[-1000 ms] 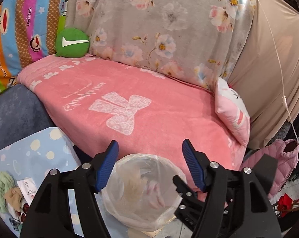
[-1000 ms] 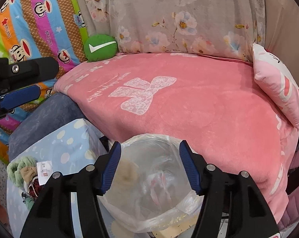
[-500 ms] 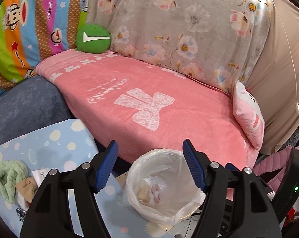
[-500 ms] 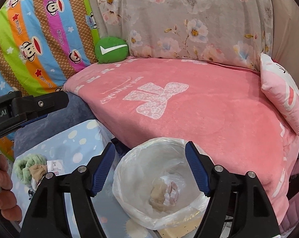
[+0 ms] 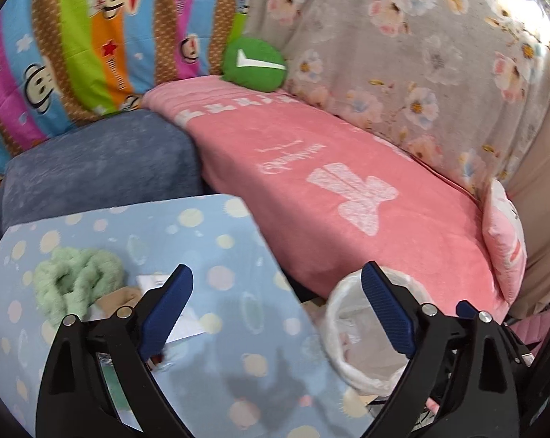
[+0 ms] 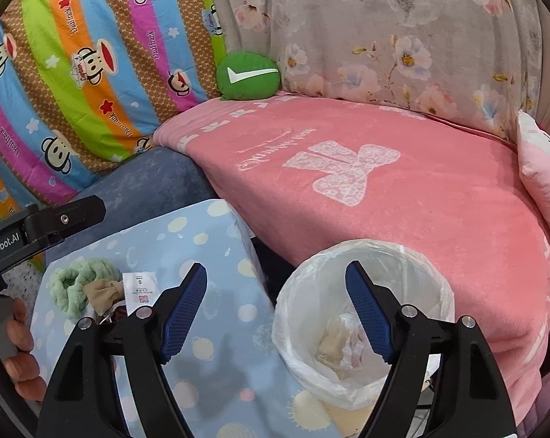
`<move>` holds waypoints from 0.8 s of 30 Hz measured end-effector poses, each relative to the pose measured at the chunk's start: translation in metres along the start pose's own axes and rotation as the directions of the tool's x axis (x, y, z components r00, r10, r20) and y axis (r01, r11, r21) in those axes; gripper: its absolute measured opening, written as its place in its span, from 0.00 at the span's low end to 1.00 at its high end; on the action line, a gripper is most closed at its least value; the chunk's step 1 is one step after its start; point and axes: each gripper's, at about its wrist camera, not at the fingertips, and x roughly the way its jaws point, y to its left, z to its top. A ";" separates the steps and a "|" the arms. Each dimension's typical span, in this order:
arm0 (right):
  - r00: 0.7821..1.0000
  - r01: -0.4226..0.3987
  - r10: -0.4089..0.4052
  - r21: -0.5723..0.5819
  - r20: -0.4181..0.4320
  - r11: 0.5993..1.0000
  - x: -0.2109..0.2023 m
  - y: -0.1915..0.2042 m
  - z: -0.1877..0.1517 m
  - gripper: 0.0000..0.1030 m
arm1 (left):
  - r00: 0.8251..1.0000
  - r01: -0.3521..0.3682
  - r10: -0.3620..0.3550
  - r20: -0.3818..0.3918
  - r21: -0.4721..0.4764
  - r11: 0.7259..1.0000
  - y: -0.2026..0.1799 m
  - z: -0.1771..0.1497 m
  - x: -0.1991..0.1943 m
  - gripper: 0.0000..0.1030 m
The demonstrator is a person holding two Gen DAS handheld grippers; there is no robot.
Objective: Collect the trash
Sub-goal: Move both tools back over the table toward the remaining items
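Note:
A bin lined with a clear plastic bag [image 6: 366, 314] stands beside the pink sofa and holds crumpled trash [image 6: 342, 343]; it also shows in the left wrist view [image 5: 351, 332]. On the light blue dotted table [image 6: 216, 346] lie a green fuzzy cloth [image 6: 74, 284], a tan scrap [image 6: 105, 290] and a white paper tag [image 6: 139, 288]; the cloth [image 5: 77, 281] and paper [image 5: 183, 323] show in the left wrist view too. My left gripper [image 5: 276, 308] is open and empty above the table. My right gripper [image 6: 276, 308] is open and empty above the table edge and bin.
A pink blanket [image 6: 384, 189] covers the sofa seat, with a green round cushion [image 6: 247, 76] at the back and a pink pillow [image 6: 545, 168] at the right. A blue-grey cushion [image 5: 99, 168] and a striped monkey-print quilt [image 6: 74, 65] lie to the left.
Both grippers have swung left from over the bin toward the table. The cloth, scrap and paper have come further into view. Both stay open.

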 end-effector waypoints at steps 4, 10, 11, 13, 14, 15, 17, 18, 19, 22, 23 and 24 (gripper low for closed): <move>0.999 -0.035 0.034 -0.027 -0.019 0.999 0.007 0.026 -0.008 0.73 | 0.997 -0.074 0.073 -0.016 -0.060 0.996 0.040 -0.008 -0.005 0.88; 0.995 -0.088 0.085 -0.060 -0.051 0.994 0.019 0.066 -0.019 0.73 | 0.985 -0.170 0.165 -0.048 -0.135 0.976 0.098 -0.028 -0.012 0.89; 0.994 -0.099 0.096 -0.064 -0.057 0.993 0.022 0.073 -0.021 0.73 | 0.983 -0.183 0.176 -0.057 -0.146 0.972 0.107 -0.032 -0.013 0.89; 0.992 -0.116 0.111 -0.069 -0.067 0.991 0.026 0.084 -0.025 0.73 | 0.976 -0.214 0.202 -0.083 -0.178 0.961 0.127 -0.040 -0.014 0.89; 0.990 -0.126 0.120 -0.071 -0.077 0.989 0.030 0.090 -0.028 0.73 | 0.974 -0.222 0.206 -0.095 -0.198 0.955 0.136 -0.044 -0.013 0.89; 0.988 -0.133 0.127 -0.074 -0.085 0.988 0.033 0.096 -0.031 0.73 | 0.971 -0.233 0.213 -0.112 -0.219 0.948 0.146 -0.049 -0.012 0.89; 0.985 -0.146 0.138 -0.084 -0.100 0.986 0.039 0.107 -0.037 0.73 | 0.965 -0.252 0.222 -0.140 -0.249 0.935 0.162 -0.060 -0.010 0.89; 0.984 -0.149 0.139 -0.093 -0.108 0.984 0.042 0.113 -0.042 0.73 | 0.960 -0.267 0.231 -0.159 -0.266 0.926 0.171 -0.067 -0.009 0.89; 0.983 -0.151 0.140 -0.099 -0.115 0.984 0.045 0.118 -0.046 0.73 | 0.956 -0.276 0.234 -0.175 -0.281 0.919 0.178 -0.073 -0.007 0.89; 0.976 -0.173 0.157 -0.102 -0.150 0.980 0.055 0.132 -0.060 0.73 | 0.948 -0.278 0.202 -0.246 -0.333 0.901 0.198 -0.097 0.003 0.89; 0.974 -0.177 0.159 -0.103 -0.160 0.979 0.058 0.135 -0.064 0.73 | 0.945 -0.274 0.183 -0.273 -0.350 0.896 0.203 -0.105 0.008 0.89; 0.972 -0.181 0.161 -0.105 -0.173 0.978 0.062 0.138 -0.068 0.73 | 0.941 -0.273 0.168 -0.294 -0.363 0.891 0.205 -0.113 0.012 0.89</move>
